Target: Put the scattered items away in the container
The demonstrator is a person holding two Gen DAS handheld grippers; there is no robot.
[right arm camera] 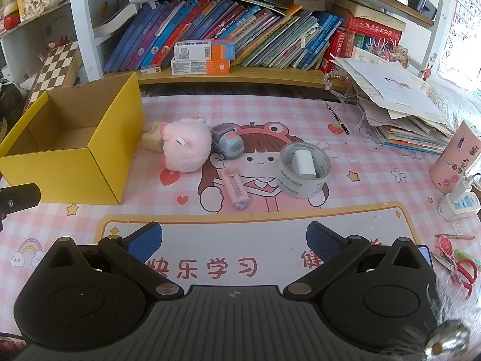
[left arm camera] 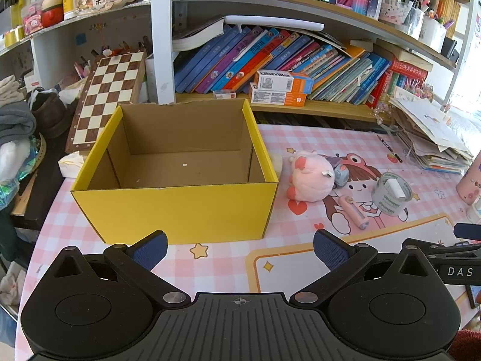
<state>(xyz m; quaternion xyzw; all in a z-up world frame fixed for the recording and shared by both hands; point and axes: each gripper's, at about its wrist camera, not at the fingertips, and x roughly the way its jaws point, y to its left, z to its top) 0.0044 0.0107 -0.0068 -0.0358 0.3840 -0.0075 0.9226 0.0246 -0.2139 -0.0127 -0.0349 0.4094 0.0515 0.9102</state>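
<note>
An open yellow cardboard box [left arm camera: 177, 210] stands empty on the pink desk mat, also in the right wrist view [right arm camera: 75, 174]. To its right lie a pink plush toy [left arm camera: 311, 177] [right arm camera: 186, 146], a small grey-blue toy car [left arm camera: 341, 174] [right arm camera: 230, 143], a pink slim case [left arm camera: 354, 212] [right arm camera: 234, 188] and a tape roll [left arm camera: 390, 194] [right arm camera: 303, 170] with a white eraser [right arm camera: 305, 162] inside. A beige block [right arm camera: 153, 140] sits behind the plush. My left gripper [left arm camera: 240, 248] is open before the box. My right gripper [right arm camera: 234, 240] is open, short of the items.
Bookshelf with leaning books [right arm camera: 240, 33] at the back. A paper stack [right arm camera: 399, 111] at the right, a pink cylinder [right arm camera: 455, 156], a power strip [right arm camera: 460, 206] and red scissors [right arm camera: 464, 270]. A chessboard [left arm camera: 108, 96] leans left of the box. A pen [right arm camera: 338, 117] lies near the papers.
</note>
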